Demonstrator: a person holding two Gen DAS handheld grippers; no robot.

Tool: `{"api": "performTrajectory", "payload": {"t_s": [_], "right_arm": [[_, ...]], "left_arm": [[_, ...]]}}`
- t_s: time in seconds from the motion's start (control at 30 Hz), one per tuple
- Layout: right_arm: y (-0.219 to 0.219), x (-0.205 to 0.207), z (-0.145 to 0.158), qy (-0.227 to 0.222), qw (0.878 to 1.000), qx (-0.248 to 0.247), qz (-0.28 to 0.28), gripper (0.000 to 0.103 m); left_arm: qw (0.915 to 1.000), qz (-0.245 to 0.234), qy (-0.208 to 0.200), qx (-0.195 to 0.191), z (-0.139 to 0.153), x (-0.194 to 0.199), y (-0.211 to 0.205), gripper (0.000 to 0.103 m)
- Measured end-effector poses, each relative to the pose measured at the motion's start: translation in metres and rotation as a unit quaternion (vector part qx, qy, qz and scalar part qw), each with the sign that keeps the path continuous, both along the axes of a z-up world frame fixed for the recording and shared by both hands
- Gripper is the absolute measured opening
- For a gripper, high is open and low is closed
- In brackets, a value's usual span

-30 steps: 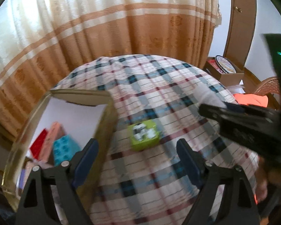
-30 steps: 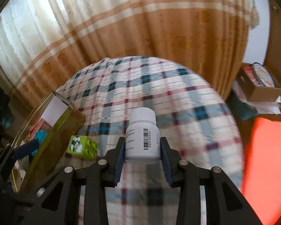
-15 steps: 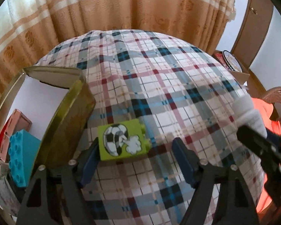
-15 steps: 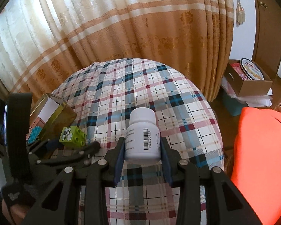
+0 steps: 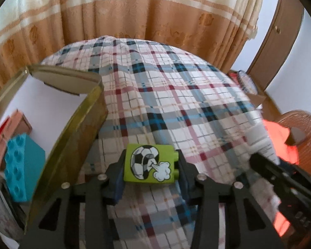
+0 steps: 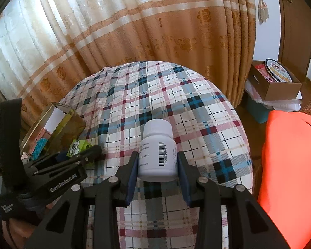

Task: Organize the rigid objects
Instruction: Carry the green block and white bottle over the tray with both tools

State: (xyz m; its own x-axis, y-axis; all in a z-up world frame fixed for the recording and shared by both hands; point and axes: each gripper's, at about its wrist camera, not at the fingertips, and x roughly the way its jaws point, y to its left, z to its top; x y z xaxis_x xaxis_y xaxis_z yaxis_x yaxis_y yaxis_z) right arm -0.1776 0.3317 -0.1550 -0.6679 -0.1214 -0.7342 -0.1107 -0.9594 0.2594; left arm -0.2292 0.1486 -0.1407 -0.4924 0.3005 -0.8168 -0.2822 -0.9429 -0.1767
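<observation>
Two grippers are closed on things beside the gold tin (image 5: 80, 124): the left gripper (image 5: 151, 166) clamps a lime-green football-print brick (image 5: 150, 162), the right gripper (image 6: 157, 166) a white plastic bottle (image 6: 157, 151) (barcode "P03700423"). Only the right wrist view shows "GenRobot.AI"; only the left shows a teal studded brick (image 5: 17, 166) inside the tin.

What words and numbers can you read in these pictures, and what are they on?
"P03700423": beside the barcode on the white bottle.
"GenRobot.AI": on the side of the left gripper.
"Danisa", roughly: on the round tin lid, blurred.
Small print on the bottle label: too small to read.
Green block: a football picture, no words.
</observation>
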Motion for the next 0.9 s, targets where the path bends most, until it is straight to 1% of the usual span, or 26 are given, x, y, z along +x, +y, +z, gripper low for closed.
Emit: {"api": "performTrajectory", "payload": {"t_s": [0.03, 0.2, 0.23, 0.3, 0.43, 0.67, 0.9], "right_arm": [[-0.001, 0.002, 0.001, 0.002, 1.000, 0.001, 0.000, 0.039], [-0.008, 0.013, 0.009, 0.013, 1.000, 0.008, -0.003, 0.039], [-0.010, 0.015, 0.011, 0.015, 1.000, 0.009, -0.004, 0.039], [-0.015, 0.020, 0.015, 0.018, 1.000, 0.008, -0.003, 0.039], [-0.027, 0.026, 0.024, 0.026, 1.000, 0.017, 0.001, 0.039], [-0.058, 0.034, 0.048, 0.045, 0.998, 0.030, 0.021, 0.039], [-0.101, 0.036, 0.068, 0.066, 0.996, 0.040, 0.051, 0.039]], "left_arm": [[1.0000, 0.000, 0.002, 0.005, 0.002, 0.002, -0.001, 0.042], [0.9995, -0.007, 0.030, 0.009, 0.022, 0.019, -0.007, 0.042], [0.9994, -0.009, 0.034, 0.006, 0.026, 0.021, -0.007, 0.042], [0.9986, -0.013, 0.048, -0.014, 0.035, 0.028, -0.007, 0.042], [0.9970, -0.016, 0.070, -0.027, 0.049, 0.039, -0.014, 0.042], [0.9949, 0.006, 0.094, -0.036, 0.067, 0.050, -0.047, 0.042], [0.9906, 0.045, 0.117, -0.055, 0.081, 0.057, -0.090, 0.042]]}}
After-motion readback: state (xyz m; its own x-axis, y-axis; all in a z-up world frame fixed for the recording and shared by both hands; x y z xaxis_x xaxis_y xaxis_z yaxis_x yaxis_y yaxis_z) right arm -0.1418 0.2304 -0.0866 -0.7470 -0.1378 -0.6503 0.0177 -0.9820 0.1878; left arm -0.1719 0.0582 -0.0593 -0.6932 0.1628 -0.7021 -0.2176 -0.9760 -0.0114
